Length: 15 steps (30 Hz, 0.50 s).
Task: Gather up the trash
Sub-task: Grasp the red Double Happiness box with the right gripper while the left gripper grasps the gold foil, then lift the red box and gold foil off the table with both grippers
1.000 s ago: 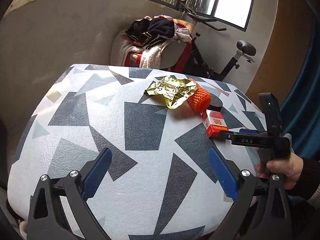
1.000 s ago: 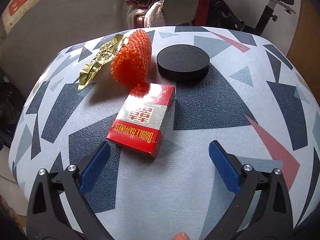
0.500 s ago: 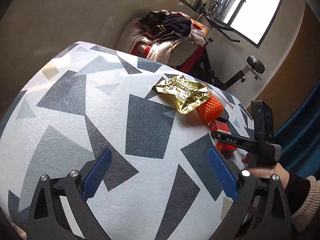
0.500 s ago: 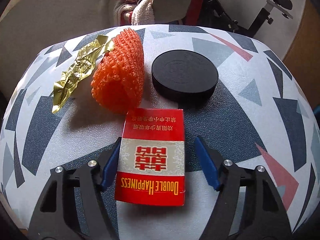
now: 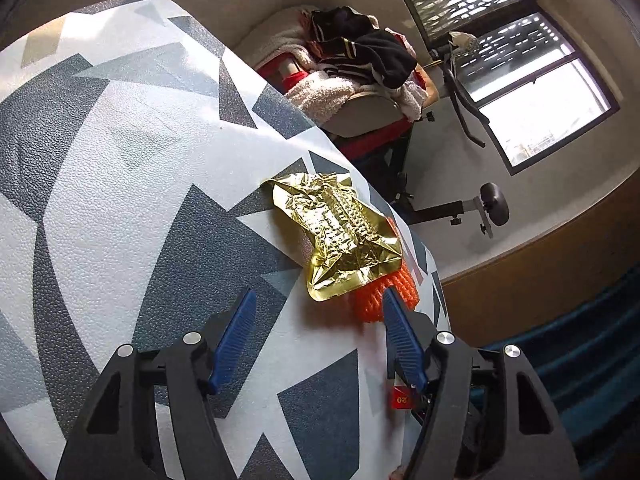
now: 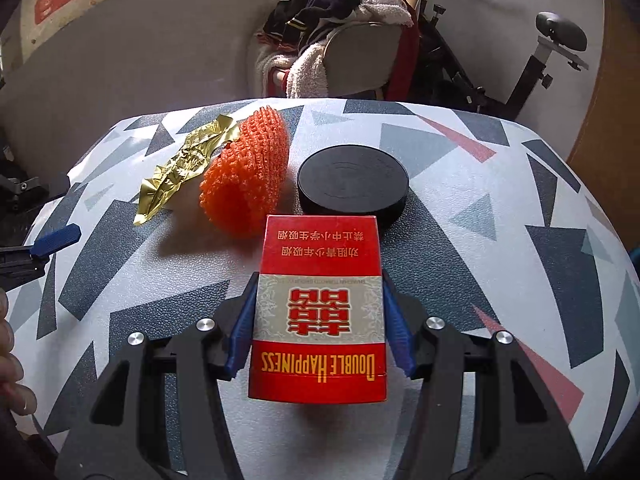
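A red cigarette pack (image 6: 320,312) lies on the patterned table (image 6: 500,240), between the blue pads of my right gripper (image 6: 320,328). Its jaws are closing, and the pads rest against the pack's two long sides. Beyond it sit an orange foam net (image 6: 246,184) and a crumpled gold wrapper (image 6: 180,168). In the left wrist view the gold wrapper (image 5: 340,232) partly covers the orange net (image 5: 400,284). My left gripper (image 5: 318,320) is tilted and just short of the wrapper's near corner. Its jaws are closing with nothing between them. One of its blue fingers (image 6: 56,240) shows at the left edge.
A black round disc (image 6: 352,184) sits just behind the pack. Past the table's far edge stand a chair piled with clothes (image 6: 340,32) and an exercise bike (image 6: 552,60). A blue curtain (image 5: 580,340) hangs at the table's right side.
My left gripper rolled, moved up to the gold wrapper and narrowed its jaws. My right gripper advanced over the red pack and closed its jaws onto the pack's sides.
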Available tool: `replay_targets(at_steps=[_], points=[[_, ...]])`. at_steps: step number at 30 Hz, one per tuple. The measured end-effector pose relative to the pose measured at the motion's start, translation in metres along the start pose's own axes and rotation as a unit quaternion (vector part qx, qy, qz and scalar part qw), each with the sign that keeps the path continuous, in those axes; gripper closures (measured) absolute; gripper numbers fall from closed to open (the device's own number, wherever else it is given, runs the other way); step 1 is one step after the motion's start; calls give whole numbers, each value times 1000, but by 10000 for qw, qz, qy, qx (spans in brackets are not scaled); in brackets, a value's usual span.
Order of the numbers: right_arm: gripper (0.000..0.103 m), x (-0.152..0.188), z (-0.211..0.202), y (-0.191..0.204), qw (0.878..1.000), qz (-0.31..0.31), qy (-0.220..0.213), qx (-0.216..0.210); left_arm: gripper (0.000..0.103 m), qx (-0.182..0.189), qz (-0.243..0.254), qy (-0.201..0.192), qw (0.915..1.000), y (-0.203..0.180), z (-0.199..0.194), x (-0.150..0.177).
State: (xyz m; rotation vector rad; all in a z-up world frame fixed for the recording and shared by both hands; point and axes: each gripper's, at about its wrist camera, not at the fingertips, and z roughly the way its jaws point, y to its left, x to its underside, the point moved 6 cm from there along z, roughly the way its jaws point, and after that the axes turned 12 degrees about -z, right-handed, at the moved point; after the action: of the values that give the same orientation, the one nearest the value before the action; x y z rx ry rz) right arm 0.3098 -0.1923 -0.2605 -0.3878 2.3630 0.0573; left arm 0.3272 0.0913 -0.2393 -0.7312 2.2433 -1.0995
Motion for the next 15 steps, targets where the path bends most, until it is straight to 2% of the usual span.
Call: replay_targets(at_steps=[3, 6, 8, 9, 13, 15], points=[[46, 0, -2, -1, 9999, 32, -76, -62, 46, 172, -449, 26, 9988, -1, 28, -18], [46, 0, -1, -2, 9999, 85, -81, -102, 58, 43, -866, 56, 9962, 9, 52, -29], [46, 1, 0, -4, 9998, 138, -81, -147, 61, -16, -1077, 79, 9941, 15, 65, -32], [46, 1, 0, -4, 9997, 156, -78, -169, 66, -1, -1156, 69, 9933, 17, 69, -33], [46, 1, 2, -5, 9995, 190, -70, -248, 68, 151, -1209, -12, 9926, 14, 78, -38], [46, 1, 3, -6, 9995, 191, -60, -248, 73, 177, -1315, -19, 9912, 15, 82, -39]])
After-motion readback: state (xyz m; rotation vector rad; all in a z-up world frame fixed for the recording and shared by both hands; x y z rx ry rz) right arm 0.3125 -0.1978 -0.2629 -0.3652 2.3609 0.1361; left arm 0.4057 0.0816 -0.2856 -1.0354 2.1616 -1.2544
